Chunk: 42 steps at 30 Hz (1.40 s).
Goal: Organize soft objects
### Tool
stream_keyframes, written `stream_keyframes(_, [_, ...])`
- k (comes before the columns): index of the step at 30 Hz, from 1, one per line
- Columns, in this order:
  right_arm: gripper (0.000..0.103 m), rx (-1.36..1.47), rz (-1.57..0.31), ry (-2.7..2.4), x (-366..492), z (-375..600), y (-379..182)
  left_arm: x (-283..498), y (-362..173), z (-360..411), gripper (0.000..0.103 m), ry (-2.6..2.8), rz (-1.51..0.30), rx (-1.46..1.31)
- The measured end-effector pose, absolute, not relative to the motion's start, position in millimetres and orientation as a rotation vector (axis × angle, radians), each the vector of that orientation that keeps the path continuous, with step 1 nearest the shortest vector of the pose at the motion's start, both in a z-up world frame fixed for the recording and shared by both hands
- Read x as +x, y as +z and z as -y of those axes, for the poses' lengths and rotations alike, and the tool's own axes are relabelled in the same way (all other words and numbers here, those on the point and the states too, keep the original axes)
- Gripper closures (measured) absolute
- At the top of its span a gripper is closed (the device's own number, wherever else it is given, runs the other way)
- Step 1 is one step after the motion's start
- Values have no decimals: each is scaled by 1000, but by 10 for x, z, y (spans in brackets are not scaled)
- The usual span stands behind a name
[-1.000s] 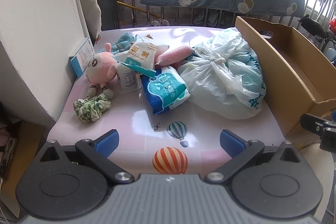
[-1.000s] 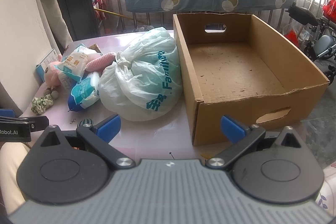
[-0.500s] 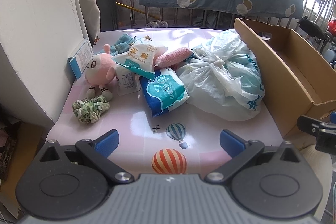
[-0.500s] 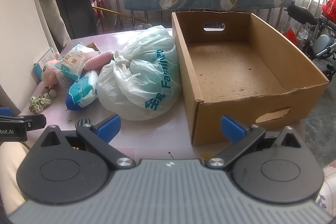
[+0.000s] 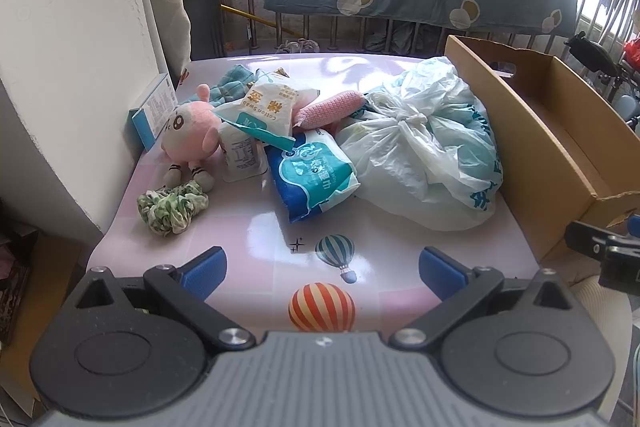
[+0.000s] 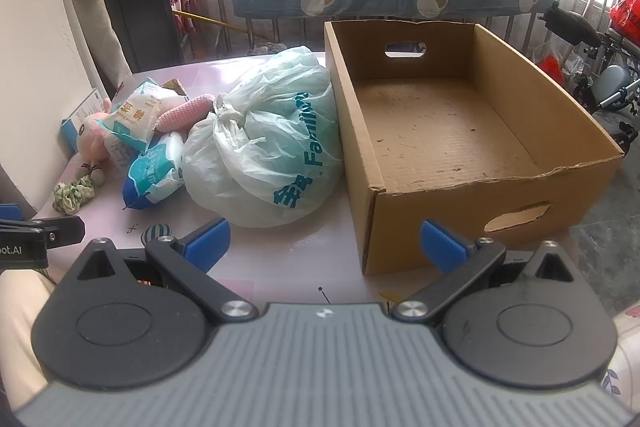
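Left wrist view: the left gripper [image 5: 322, 267] is hovering low over the near edge of the table [image 5: 256, 227], jaws spread wide and holding nothing. The soft objects are lying ahead of it in a cluster: a green scrunchie [image 5: 172, 207] ahead and to the left, nearest its left fingertip; a pink plush toy [image 5: 190, 131] farther ahead on the same side; a blue tissue pack [image 5: 314, 179] almost straight ahead, its long axis running away from the tongs and slightly leftward; a tied plastic bag [image 5: 424, 155] ahead and to the right. The cardboard box [image 5: 560, 139] is standing at the far right, touching the bag.

Right wrist view: the right gripper [image 6: 324, 243] is likewise wide open and empty. The plastic bag [image 6: 272, 147] is sitting just ahead and slightly left of it, pressed against the box [image 6: 460, 187], whose open, empty interior is lying ahead and to the right. The scrunchie [image 6: 74, 193] and tissue pack [image 6: 154, 175] are lying well to its left.

Judgement: the bag is nearer the right gripper; the small items are nearer the left. Nothing is yet in the box.
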State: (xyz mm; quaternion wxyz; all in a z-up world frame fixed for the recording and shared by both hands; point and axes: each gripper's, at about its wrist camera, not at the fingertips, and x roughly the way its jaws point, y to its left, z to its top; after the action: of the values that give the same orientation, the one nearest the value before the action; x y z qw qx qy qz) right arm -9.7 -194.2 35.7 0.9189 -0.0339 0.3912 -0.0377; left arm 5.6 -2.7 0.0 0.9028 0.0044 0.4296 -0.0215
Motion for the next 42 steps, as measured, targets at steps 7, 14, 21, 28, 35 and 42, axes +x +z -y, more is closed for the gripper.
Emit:
stream_keyframes(7, [1, -70, -803, -79, -101, 1942, 356, 58, 1, 25, 0, -45, -889, 9])
stream_keyframes(14, [1, -70, -803, -79, -101, 1938, 360, 57, 0, 24, 0, -45, -890, 8])
stream_keyframes(21, [1, -68, -806, -79, -107, 1939, 355, 49, 1, 11, 0, -44, -892, 7])
stream_keyframes(28, [1, -61, -803, -84, -116, 1934, 353, 22, -20, -40, 0, -40, -902, 4])
stream_keyframes(35, [1, -47, -792, -80, -114, 1932, 346, 22, -69, -131, 0, -31, -908, -15])
stream_keyframes(42, [1, 9, -700, 1, -36, 1864, 479, 37, 31, -485, 0, -116, -812, -134])
